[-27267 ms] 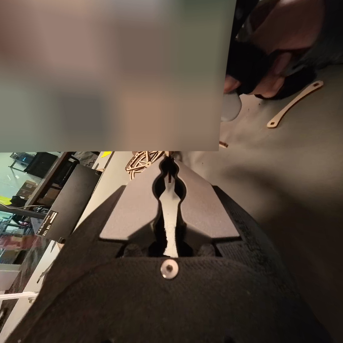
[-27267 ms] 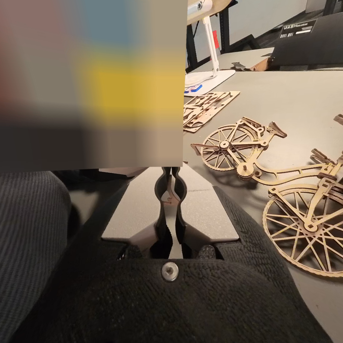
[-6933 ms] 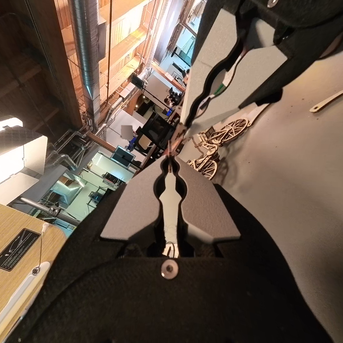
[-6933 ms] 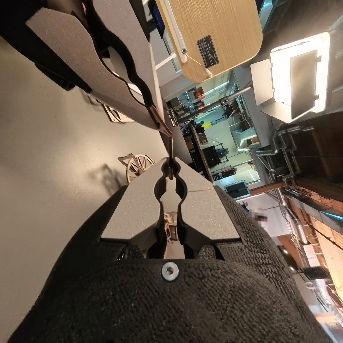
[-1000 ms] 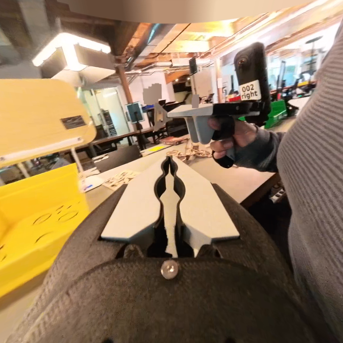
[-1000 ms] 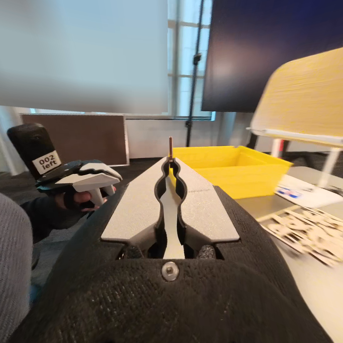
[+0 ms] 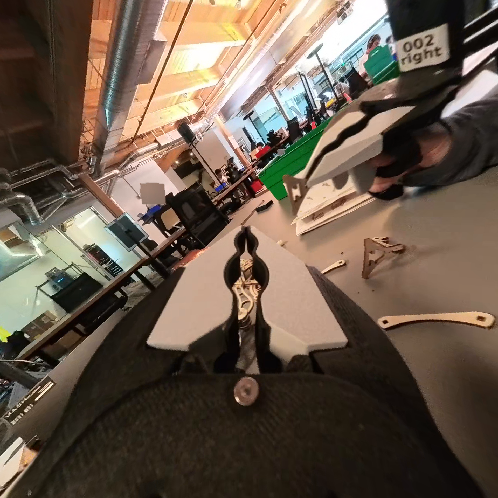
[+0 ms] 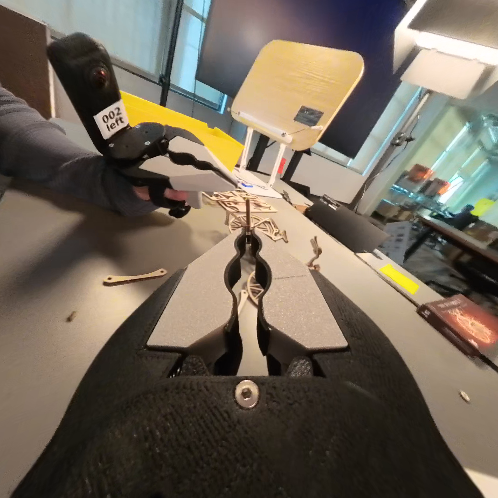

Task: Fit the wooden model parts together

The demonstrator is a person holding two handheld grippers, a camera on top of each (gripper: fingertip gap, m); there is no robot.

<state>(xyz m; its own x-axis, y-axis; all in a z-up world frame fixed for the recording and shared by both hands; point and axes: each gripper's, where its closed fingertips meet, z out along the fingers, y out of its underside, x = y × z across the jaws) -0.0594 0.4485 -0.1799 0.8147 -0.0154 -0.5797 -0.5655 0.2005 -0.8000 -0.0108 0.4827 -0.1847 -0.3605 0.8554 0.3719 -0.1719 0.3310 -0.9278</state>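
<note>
The right hand-held gripper [image 8: 246, 234] is clamped on a thin wooden piece [image 8: 247, 215]; the left hand-held gripper [image 7: 245, 234] is closed, empty. A curved strip [image 7: 436, 320] and triangular frame [image 7: 373, 256] lie on the bench [image 7: 431, 283].

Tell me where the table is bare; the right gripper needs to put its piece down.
Bare table lies near the curved strip. Around the bicycle and part sheets it is crowded.

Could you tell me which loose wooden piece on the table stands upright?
The triangular openwork piece, standing on edge; the long curved strip and the short strip lie flat.
</note>
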